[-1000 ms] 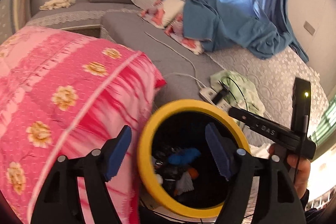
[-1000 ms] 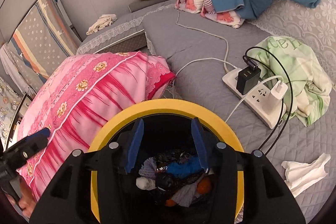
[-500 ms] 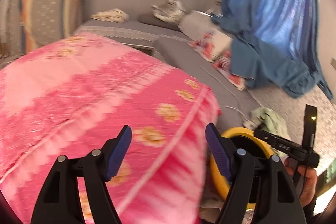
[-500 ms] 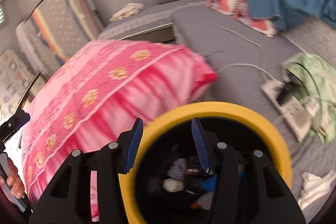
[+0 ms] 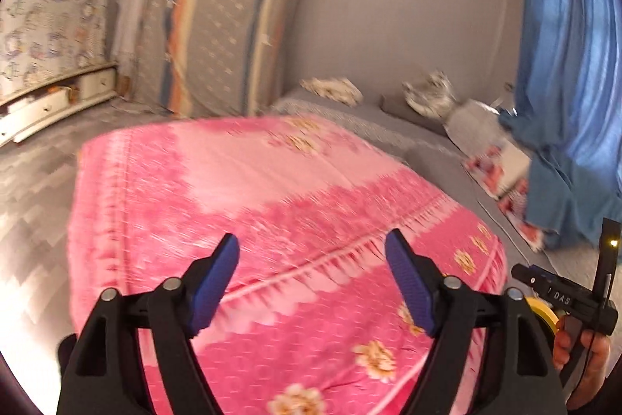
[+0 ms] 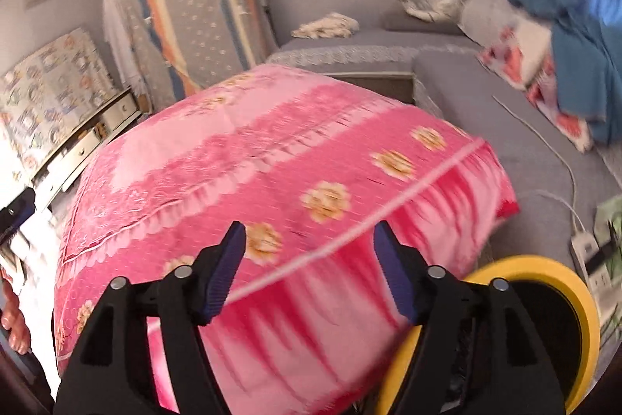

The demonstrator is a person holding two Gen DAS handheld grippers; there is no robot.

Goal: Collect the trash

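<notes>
The left gripper (image 5: 311,279) has just been opening; its blue pads (image 5: 217,279) stand wide apart with nothing between them, over the pink flowered quilt (image 5: 272,212). The right gripper (image 6: 309,271) has likewise just been opening, its blue pads (image 6: 394,279) spread and empty, above the near, darker pink edge of the same quilt (image 6: 311,162).

Taking the quilt as the landmark: the yellow-rimmed trash bin (image 6: 559,279) sits just beside its near right corner, at the lower right of the right wrist view, partly hidden behind the gripper's black frame; its inside looks dark and what it holds cannot be made out. In the left wrist view only a sliver of the bin's yellow rim (image 5: 542,310) shows past the quilt's right edge, next to the person's hand (image 5: 583,364) that carries the other gripper.

Right of the quilt lies a grey bed surface (image 6: 486,92) with a white cable (image 6: 544,139) running to a white power strip (image 6: 583,247). Beyond that, blue cloth (image 6: 583,57) is heaped under a blue curtain (image 5: 563,65). Behind the quilt a striped mattress (image 5: 225,34) leans upright against the wall, and to the quilt's left stands a low white drawer unit (image 5: 50,104).
</notes>
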